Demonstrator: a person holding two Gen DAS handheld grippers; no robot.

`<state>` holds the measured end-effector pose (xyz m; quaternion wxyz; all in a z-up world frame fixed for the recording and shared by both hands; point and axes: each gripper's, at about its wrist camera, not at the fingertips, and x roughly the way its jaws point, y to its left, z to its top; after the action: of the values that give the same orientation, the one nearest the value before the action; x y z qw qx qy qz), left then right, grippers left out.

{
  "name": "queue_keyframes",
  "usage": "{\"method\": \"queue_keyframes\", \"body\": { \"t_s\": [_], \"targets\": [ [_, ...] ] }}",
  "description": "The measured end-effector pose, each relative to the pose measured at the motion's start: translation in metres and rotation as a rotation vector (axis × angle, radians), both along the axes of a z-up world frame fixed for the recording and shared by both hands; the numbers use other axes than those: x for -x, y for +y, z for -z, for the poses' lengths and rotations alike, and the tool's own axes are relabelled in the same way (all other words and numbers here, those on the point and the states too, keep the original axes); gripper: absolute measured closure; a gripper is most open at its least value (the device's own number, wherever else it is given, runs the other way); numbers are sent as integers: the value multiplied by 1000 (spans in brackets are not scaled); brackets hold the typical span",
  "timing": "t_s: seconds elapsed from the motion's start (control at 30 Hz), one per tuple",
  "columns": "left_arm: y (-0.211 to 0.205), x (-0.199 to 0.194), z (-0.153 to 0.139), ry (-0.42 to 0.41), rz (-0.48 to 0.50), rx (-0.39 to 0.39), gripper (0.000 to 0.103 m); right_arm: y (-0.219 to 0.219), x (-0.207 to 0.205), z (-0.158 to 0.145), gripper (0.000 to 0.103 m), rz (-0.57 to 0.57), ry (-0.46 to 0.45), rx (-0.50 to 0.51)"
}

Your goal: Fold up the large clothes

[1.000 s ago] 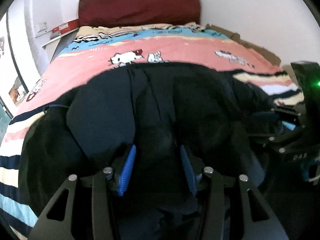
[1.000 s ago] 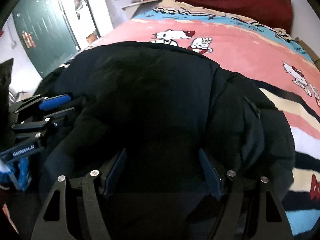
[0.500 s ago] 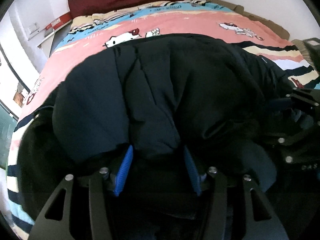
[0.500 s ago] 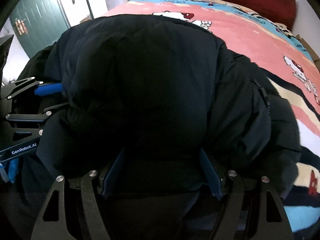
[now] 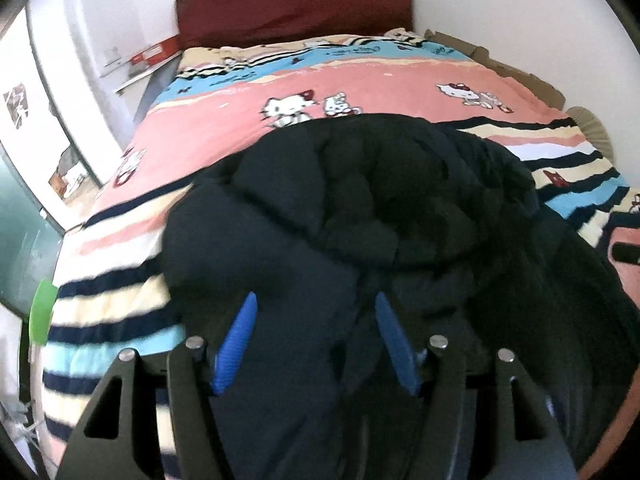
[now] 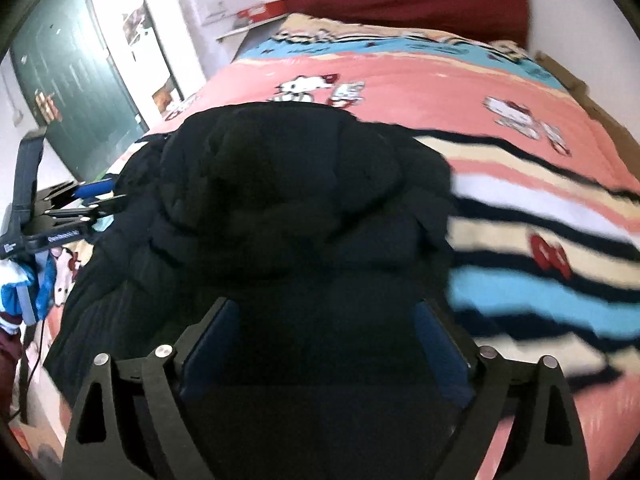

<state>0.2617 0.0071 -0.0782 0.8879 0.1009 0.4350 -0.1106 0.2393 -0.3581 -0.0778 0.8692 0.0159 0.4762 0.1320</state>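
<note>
A large black puffer jacket (image 5: pixel 380 208) lies bunched on the bed, also in the right wrist view (image 6: pixel 296 200). My left gripper (image 5: pixel 314 312) has thick jacket fabric between its blue fingertips (image 5: pixel 244 320), which press on it. My right gripper (image 6: pixel 324 320) stands wider, with dark jacket fabric filling the space between its fingers (image 6: pixel 216 336). The left gripper shows at the left edge of the right wrist view (image 6: pixel 92 196).
The bed has a pink, blue and striped cartoon-cat quilt (image 5: pixel 360 84) and a dark red headboard (image 5: pixel 296 8). A green door (image 6: pixel 76 76) and a white wall stand to the left. Cardboard (image 5: pixel 516 68) lines the bed's right side.
Both grippers have pulled back and down with the jacket. More quilt shows beyond the jacket, and the two grippers are farther apart.
</note>
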Motion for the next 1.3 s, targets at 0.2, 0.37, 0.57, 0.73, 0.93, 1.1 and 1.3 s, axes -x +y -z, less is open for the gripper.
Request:
{"method": "queue_keyframes", "body": {
  "t_s": [0.2,0.37,0.57,0.73,0.93,1.1,1.3],
  "targets": [
    [79,70,1,57,-100,69,38,-62,67,7,6,111,38,-58],
    [131,114,26,147,-202,176,38,-99,98,32,5,193,101,-171],
    [170,150,58,236,-294,352,38,-104,113,61,5,193,184,-284],
    [176,161,89,321,-330,456,38,-84,115,89,4,127,259,-303],
    [169,175,111,389,-299,629,37,-77,122,91,3,103,260,-325],
    [171,183,120,425,-287,801,37,-75,126,90,8,107,249,-328],
    [190,197,128,388,-338,887,38,-82,125,91,15,110,248,-377]
  ]
}}
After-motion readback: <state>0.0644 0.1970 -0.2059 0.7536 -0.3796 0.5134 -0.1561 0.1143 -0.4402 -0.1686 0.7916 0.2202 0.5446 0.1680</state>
